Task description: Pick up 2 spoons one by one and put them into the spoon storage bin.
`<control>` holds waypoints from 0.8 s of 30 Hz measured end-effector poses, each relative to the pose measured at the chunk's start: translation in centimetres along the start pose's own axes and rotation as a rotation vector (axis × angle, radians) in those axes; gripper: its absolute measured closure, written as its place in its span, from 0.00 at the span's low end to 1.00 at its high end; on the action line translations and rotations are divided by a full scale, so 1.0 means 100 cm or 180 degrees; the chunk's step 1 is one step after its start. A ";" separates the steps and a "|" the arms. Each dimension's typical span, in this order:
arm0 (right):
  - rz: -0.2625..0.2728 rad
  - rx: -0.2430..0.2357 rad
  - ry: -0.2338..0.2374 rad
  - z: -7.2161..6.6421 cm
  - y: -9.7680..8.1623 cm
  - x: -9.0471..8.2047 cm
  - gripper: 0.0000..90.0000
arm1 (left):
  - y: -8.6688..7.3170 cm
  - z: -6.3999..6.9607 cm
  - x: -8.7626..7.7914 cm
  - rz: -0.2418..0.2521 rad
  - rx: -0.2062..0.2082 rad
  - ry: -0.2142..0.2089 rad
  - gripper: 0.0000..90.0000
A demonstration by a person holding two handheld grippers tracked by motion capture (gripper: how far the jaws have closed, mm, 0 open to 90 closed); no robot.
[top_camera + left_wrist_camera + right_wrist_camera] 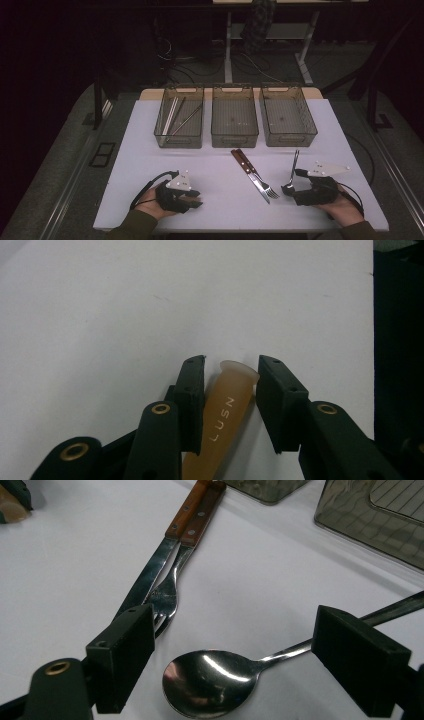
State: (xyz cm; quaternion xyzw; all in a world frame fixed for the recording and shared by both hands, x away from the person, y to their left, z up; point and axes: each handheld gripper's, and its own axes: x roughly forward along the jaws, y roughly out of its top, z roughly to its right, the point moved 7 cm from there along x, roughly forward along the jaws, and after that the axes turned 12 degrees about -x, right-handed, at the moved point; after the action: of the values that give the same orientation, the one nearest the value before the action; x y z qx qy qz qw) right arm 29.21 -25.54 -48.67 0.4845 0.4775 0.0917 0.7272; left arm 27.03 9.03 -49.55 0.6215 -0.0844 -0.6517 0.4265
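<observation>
Nearest me, my left gripper (192,199) lies low at the front left of the white table (210,165); its jaws stand narrow around a translucent orange handle (224,410) lettered "LUSN", one pad against its side, the other just clear of it, so I cannot tell whether it is gripped. At the front right, my right gripper (294,181) rests on the table with its jaws spread wide; a steel spoon (210,680) lies between them, bowl toward the camera, untouched by either pad, its stem running past the right jaw. Just beyond, between the two grippers, a wooden-handled knife (150,575) and fork (172,587) lie side by side, touching. Along the far edge stand three smoky plastic bins: the left bin (165,134) holds several long thin utensils, the middle bin (235,137) and right bin (310,131) sit beside it.
</observation>
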 end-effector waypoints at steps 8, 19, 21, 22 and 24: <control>0.0009 -0.0009 0.0003 -0.001 0.001 0.000 0.19 | 0.001 -0.001 0.000 -0.0034 -0.0014 0.0028 0.80; 0.0089 0.0055 0.0048 -0.002 0.004 0.004 0.19 | 0.004 -0.001 0.000 -0.0078 -0.0052 0.0057 0.81; 0.0107 0.0048 0.0051 -0.003 0.005 0.005 0.19 | 0.005 -0.002 0.000 -0.0066 -0.0075 0.0072 0.82; 0.0113 0.0044 0.0052 -0.004 0.006 0.006 0.17 | 0.005 -0.003 -0.001 -0.0058 -0.0090 0.0084 0.82; 0.0126 0.0032 0.0057 -0.005 0.007 0.008 0.14 | 0.006 -0.005 -0.002 -0.0020 -0.0138 0.0074 0.82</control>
State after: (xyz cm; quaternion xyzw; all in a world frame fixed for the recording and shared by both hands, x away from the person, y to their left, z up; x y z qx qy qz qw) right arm 29.52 -24.40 -48.62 0.4967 0.4749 0.1081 0.7184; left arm 27.71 8.96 -49.12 0.6199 -0.0634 -0.6475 0.4387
